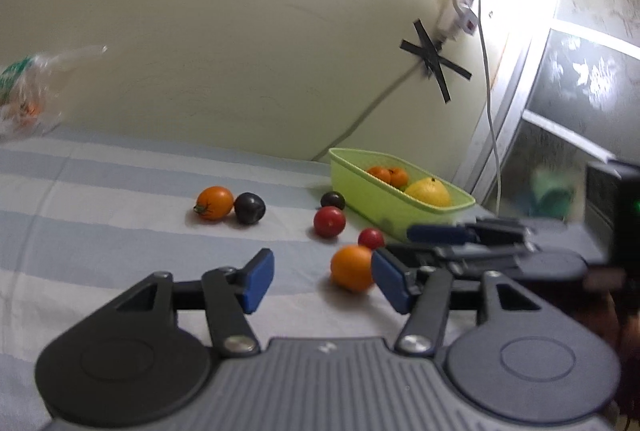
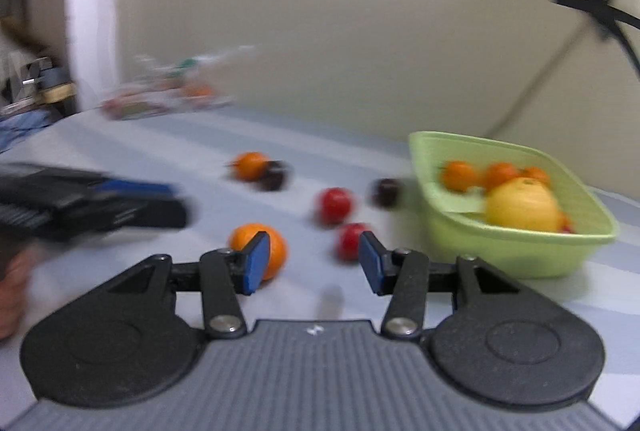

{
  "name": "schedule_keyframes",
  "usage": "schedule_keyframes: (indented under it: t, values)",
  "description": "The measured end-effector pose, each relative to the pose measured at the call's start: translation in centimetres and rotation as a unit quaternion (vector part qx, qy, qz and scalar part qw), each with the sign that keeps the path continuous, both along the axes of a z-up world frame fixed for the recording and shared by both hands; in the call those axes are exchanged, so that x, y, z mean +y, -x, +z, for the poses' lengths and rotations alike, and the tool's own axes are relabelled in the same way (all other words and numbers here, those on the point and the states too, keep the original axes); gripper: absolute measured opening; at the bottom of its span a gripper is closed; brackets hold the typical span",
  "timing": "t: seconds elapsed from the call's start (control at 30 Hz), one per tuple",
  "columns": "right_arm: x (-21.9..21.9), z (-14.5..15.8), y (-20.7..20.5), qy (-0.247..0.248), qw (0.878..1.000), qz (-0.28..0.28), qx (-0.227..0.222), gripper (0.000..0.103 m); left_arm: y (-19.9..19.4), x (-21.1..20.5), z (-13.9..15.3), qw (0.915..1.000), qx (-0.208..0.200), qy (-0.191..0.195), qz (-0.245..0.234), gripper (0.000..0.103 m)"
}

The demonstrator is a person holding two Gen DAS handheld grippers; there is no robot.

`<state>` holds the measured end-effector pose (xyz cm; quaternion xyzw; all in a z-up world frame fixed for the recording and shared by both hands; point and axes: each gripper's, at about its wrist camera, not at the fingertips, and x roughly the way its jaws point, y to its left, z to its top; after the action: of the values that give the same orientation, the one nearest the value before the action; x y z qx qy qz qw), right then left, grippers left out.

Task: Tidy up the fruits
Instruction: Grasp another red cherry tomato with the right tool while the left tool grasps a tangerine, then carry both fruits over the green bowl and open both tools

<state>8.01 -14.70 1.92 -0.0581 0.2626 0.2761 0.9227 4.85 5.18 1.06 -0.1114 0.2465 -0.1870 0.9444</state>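
My left gripper [image 1: 324,283] is open over the striped sheet, nothing between its blue pads. An orange fruit [image 1: 350,268] lies just beyond its right pad. Further off lie two red tomatoes [image 1: 329,222] [image 1: 371,238], a dark plum [image 1: 333,199], and an orange tomato [image 1: 215,203] touching another dark plum [image 1: 249,207]. A green basket [image 1: 360,179] holds small orange fruits and a yellow one. My right gripper [image 2: 313,263] is open and empty; the orange fruit [image 2: 278,247] shows behind its left pad, a red tomato [image 2: 348,241] by its right pad. The basket [image 2: 516,251] is at the right.
The other gripper reaches in from the side in each view: the right one [image 1: 416,243], the left one [image 2: 180,203]. A plastic bag [image 1: 28,91] lies at the far left by the wall. A power strip [image 1: 460,3] and cable are taped to the wall.
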Motion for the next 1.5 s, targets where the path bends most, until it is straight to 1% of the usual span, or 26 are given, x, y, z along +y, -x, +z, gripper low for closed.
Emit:
schedule_keyframes:
  t: [0.07, 0.13, 0.27, 0.33, 0.37, 0.43, 0.5, 0.57, 0.6, 0.67, 0.73, 0.77, 0.8, 0.83, 0.87, 0.93, 1.03, 1.17, 1.23, 1.3, 1.37, 1.5]
  values:
    - [-0.1, -0.4, -1.2, 0.004, 1.0, -0.017, -0.004, 0.052, -0.5, -0.6, -0.1, 0.9999, 0.011, -0.011, 0.0, 0.057]
    - [0.2, -0.8, -2.3, 0.004, 1.0, -0.028, -0.002, 0.052, -1.0, -1.2, -0.1, 0.9997, 0.02, -0.012, -0.007, 0.058]
    - [-0.1, -1.0, -3.7, -0.022, 0.999, -0.041, 0.028, 0.051, -2.6, -2.5, 0.0, 0.9995, 0.025, -0.017, -0.011, 0.059]
    - [-0.6, -1.1, -3.9, -0.042, 0.997, -0.041, 0.048, 0.045, -3.7, -2.3, -0.1, 0.9992, 0.039, 0.009, -0.008, 0.059]
    - [-0.8, -1.1, -3.9, -0.051, 0.996, -0.04, 0.058, 0.043, -4.3, -2.0, -0.1, 0.9982, 0.049, 0.033, -0.007, 0.059]
    - [-1.2, -1.3, -3.9, -0.064, 0.994, -0.037, 0.075, 0.034, -5.5, -1.1, -0.4, 0.9945, 0.068, 0.08, -0.002, 0.059]
    - [-1.3, -1.4, -3.6, -0.065, 0.994, -0.032, 0.08, 0.032, -6.8, -0.4, -0.9, 0.9884, 0.091, 0.122, 0.003, 0.058]
    - [-1.2, -1.7, -3.4, -0.06, 0.995, -0.022, 0.081, 0.032, -7.8, -0.3, -1.3, 0.9843, 0.11, 0.138, 0.007, 0.054]
    - [-1.2, -1.8, -3.3, -0.056, 0.995, -0.017, 0.082, 0.032, -8.2, -0.6, -1.6, 0.9833, 0.118, 0.138, 0.002, 0.053]
    - [-1.0, -1.7, -3.2, -0.052, 0.996, -0.014, 0.074, 0.032, -8.4, -1.4, -1.9, 0.9841, 0.121, 0.129, -0.014, 0.053]
    - [-0.7, -1.8, -3.5, -0.043, 0.996, -0.013, 0.074, 0.034, -8.0, -2.6, -1.8, 0.9898, 0.106, 0.094, -0.015, 0.053]
    - [-0.6, -1.9, -3.9, -0.039, 0.996, -0.014, 0.079, 0.034, -7.8, -3.0, -1.8, 0.9917, 0.096, 0.084, -0.012, 0.053]
    - [-0.5, -2.0, -4.1, -0.035, 0.996, -0.015, 0.081, 0.034, -7.6, -3.0, -1.8, 0.9925, 0.092, 0.08, -0.007, 0.047]
    - [-0.4, -2.0, -4.2, -0.031, 0.996, -0.013, 0.079, 0.031, -7.6, -3.0, -1.8, 0.9923, 0.096, 0.078, -0.001, 0.04]
    - [-0.3, -2.0, -4.2, -0.026, 0.997, -0.014, 0.075, 0.028, -7.5, -2.9, -1.9, 0.9919, 0.1, 0.078, 0.002, 0.037]
    - [-0.2, -1.9, -3.7, -0.018, 0.998, -0.012, 0.065, 0.027, -6.7, -2.7, -1.8, 0.9919, 0.097, 0.082, -0.002, 0.036]
    - [-0.6, -1.8, -1.9, -0.024, 0.998, -0.005, 0.061, 0.027, -4.4, -2.9, -1.5, 0.9936, 0.088, 0.07, -0.013, 0.036]
    - [-1.9, -1.5, 1.5, -0.031, 0.998, 0.008, 0.052, 0.027, -1.1, -3.1, -1.2, 0.992, 0.087, 0.084, -0.035, 0.036]
    - [-2.6, -1.4, 2.7, -0.042, 0.998, 0.005, 0.049, 0.027, -0.4, -3.4, -0.8, 0.9915, 0.085, 0.089, -0.043, 0.036]
    - [-3.3, -1.2, 3.4, -0.048, 0.998, -0.005, 0.039, 0.027, -0.7, -4.1, -0.3, 0.9907, 0.084, 0.096, -0.046, 0.036]
    - [-3.8, -0.6, 3.4, -0.049, 0.998, -0.024, 0.019, 0.027, -1.8, -5.1, 0.7, 0.9907, 0.078, 0.099, -0.051, 0.036]
    - [-5.5, 1.3, 2.0, -0.053, 0.995, -0.072, -0.034, 0.027, -5.0, -8.1, 3.8, 0.9931, 0.044, 0.083, -0.07, 0.036]
